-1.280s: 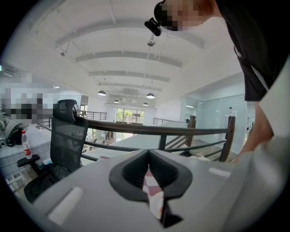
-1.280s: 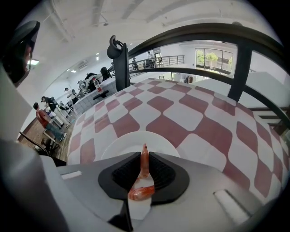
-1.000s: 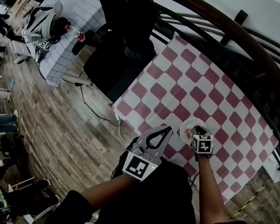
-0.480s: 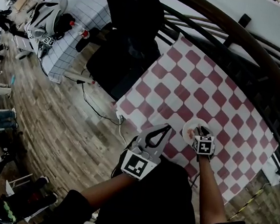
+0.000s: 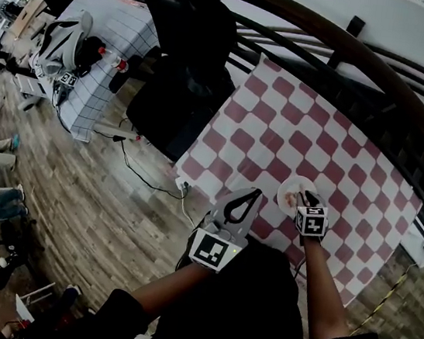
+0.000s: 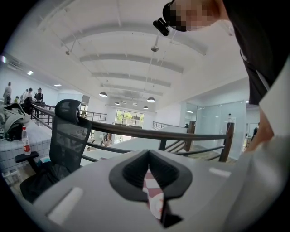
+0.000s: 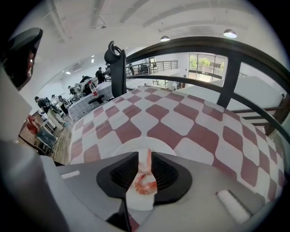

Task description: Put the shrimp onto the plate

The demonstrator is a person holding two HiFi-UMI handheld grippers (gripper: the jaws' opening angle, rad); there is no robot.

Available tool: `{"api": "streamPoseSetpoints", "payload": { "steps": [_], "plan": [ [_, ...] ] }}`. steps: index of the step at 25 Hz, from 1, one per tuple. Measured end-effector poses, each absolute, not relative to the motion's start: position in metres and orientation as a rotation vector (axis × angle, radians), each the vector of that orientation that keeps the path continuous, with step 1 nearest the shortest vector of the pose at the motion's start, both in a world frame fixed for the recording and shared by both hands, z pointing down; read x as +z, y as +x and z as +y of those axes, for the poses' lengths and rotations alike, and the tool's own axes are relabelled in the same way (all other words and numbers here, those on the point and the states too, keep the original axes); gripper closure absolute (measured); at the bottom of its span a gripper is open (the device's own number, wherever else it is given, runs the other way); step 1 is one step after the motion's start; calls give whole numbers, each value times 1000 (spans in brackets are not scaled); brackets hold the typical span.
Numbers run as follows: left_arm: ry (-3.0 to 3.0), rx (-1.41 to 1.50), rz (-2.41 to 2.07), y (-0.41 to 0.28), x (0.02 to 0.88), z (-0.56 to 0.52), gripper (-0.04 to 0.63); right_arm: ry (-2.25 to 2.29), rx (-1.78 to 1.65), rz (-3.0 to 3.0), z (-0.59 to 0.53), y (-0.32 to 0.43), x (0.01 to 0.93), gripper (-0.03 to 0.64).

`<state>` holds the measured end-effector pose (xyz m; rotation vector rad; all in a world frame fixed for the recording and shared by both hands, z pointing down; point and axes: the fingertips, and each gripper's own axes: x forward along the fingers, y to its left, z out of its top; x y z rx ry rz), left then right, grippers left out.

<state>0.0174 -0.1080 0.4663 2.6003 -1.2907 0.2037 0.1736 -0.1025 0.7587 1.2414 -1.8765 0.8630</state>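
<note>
Two claws are in my view, and I begin with the right claw point(image 7: 145, 156). Its jaws stand apart with a small gap, and a curled pink shrimp point(image 7: 144, 182) sits in that gap, its thin tail pointing away from me. The shrimp looks to lie on the white plate point(image 7: 136, 146) directly beneath the jaws; I cannot tell whether the pads touch its sides. The plate rests on a red-and-white checked cloth point(image 7: 181, 122) that covers the worktop, near the edge closest to me. My left claw point(image 6: 147, 171) has its jaw tips meeting and holds nothing; only a sliver of the checked cloth shows through the slit behind them. From the head view, this claw hangs at the worktop's near edge, just left of the plate. Beyond the far edge runs a dark curved railing point(image 7: 217, 47). A black office chair point(image 6: 68, 131) stands by the worktop's left corner, on a wood-plank floor point(image 5: 100, 188). Farther left, a second table with a grid-patterned cover point(image 5: 109, 41) carries a red-capped bottle point(image 6: 26, 140).
</note>
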Motion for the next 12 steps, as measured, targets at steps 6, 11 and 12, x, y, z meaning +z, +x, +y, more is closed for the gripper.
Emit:
{"api": "streamPoseSetpoints", "payload": {
  "steps": [6, 11, 12],
  "plan": [
    [2641, 184, -1247, 21, 467, -102, 588, 1359, 747, -1924, -111, 174, 715, 583],
    [2702, 197, -1141, 24, 459, -102, 588, 1505, 801, -1962, -112, 166, 664, 617],
    [2715, 193, -1119, 26, 457, -101, 588, 1535, 817, -1972, -111, 164, 653, 617]
  ]
}}
